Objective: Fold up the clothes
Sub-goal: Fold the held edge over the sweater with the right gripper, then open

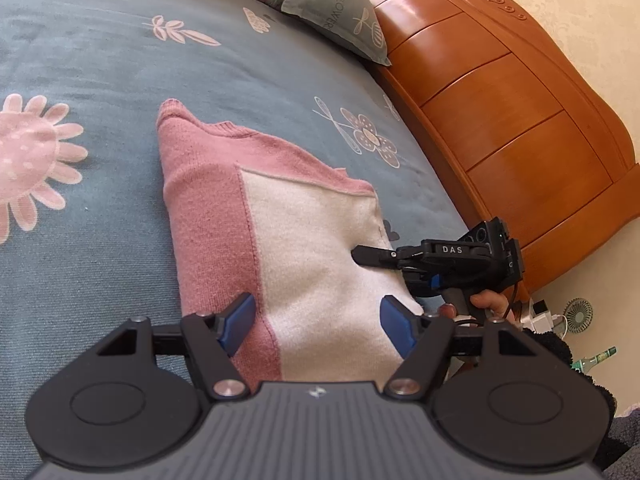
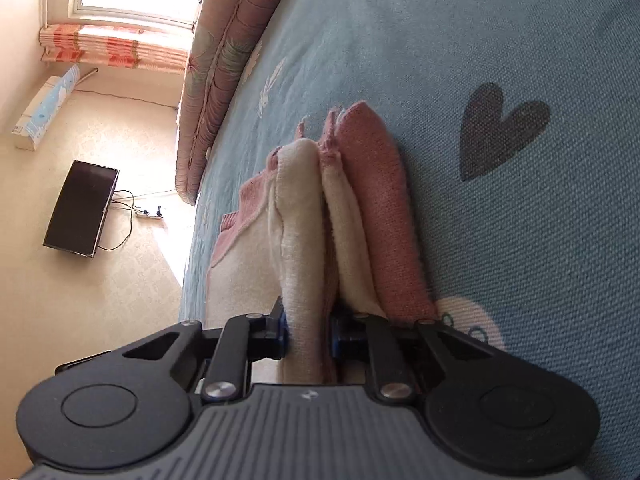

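One soft, light pink-and-cream knitted sweater [image 1: 280,232], partly folded, lies on the blue floral bed [image 1: 100,60], best lifted by its layered side edge, where the right gripper [image 2: 306,334] is clenched on it while the left gripper [image 1: 316,324] hovers released over its near end.

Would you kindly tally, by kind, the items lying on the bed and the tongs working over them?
Sweaters: 1, the folded pink-and-cream sweater
Pillows: 1, the grey-blue pillow by the headboard
Quilts: 1, the rolled floral quilt along the far edge
Tongs: 2, the left tongs open and the right tongs shut on the sweater
Total: 5
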Motion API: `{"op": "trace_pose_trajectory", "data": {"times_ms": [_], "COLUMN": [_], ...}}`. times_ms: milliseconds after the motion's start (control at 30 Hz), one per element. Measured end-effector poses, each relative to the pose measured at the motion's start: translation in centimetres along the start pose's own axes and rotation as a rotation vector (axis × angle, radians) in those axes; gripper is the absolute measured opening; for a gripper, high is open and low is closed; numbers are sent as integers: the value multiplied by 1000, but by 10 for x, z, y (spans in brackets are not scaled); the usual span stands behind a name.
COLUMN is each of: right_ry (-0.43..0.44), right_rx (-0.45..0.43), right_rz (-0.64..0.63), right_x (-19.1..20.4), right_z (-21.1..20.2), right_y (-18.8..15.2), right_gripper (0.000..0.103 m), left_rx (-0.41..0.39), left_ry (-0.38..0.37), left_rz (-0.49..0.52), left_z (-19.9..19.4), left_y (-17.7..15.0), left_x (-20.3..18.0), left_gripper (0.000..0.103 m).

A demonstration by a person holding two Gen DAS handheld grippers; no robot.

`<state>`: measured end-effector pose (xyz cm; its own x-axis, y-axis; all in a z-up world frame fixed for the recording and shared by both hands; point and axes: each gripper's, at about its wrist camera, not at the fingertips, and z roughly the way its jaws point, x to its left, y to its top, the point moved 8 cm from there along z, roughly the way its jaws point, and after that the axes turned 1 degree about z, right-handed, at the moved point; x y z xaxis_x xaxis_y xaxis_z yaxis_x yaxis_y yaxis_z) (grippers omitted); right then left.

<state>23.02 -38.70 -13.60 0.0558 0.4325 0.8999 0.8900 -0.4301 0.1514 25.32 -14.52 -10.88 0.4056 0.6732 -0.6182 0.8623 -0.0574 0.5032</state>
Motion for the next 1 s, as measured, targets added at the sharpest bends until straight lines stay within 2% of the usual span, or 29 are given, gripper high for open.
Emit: {"op": "trace_pose_trajectory", "data": {"times_ms": [133,400,567,767,1000], "right_ry": [-61,-80,-86,-156,-207], "right_rx": [-8,-57,-70,-56,-43], "right_rz": [-50,-56,-105,-172,-162], "right_x": [4,16,37,51,44], "right_z": [-2,-14,-23,-34,-47], "right_y": [-3,-8,-8,-3,-4], "right_gripper": [21,22,22,22,22], "left_rx": [3,7,-5,1,2], "left_ry": [12,42,87,74,57], "left_rz": [13,7,53,91,150], "left_z": [1,-1,-8,-11,-10], "left_y": [0,3,7,8,13], "left_x": [-1,-3,-10,-22,-40], "left_gripper": [70,70,70,70,70]}}
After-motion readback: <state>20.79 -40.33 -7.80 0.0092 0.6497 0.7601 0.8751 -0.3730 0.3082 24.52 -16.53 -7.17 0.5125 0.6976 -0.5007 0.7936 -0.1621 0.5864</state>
